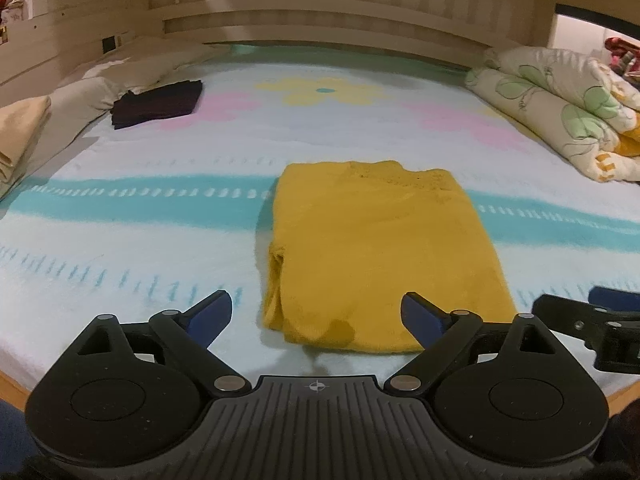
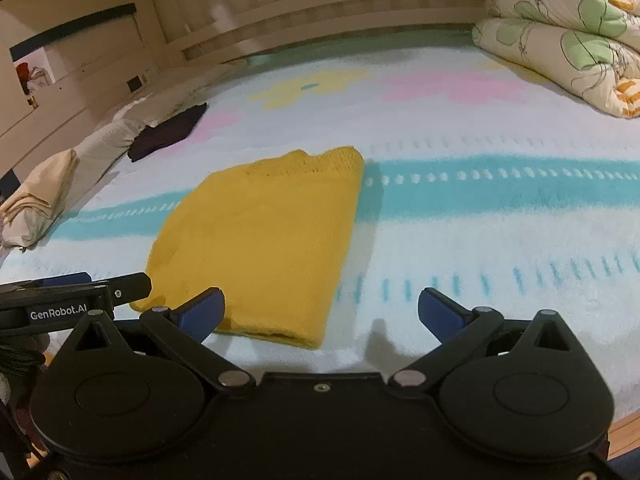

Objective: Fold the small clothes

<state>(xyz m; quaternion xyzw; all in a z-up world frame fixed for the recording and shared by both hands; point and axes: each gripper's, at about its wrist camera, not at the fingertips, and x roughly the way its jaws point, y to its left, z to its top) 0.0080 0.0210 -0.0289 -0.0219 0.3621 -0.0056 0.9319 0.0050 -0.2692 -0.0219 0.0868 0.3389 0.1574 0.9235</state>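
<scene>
Both pairs of fingers stand spread wide with nothing between them: the left gripper (image 1: 317, 316) frames the near hem of the yellow garment (image 1: 376, 248), and the right gripper (image 2: 322, 314) has that hem's right corner just ahead of its left finger (image 2: 202, 312). The garment lies flat on the bedspread (image 1: 140, 240), already narrowed lengthwise. A good next fold, I judge, pinches both near corners, all layers together, and carries them evenly toward the far neckline edge. Beyond the fingers, well apart, lie a dark folded garment (image 1: 158, 103) and a rolled quilt (image 2: 568, 36).
</scene>
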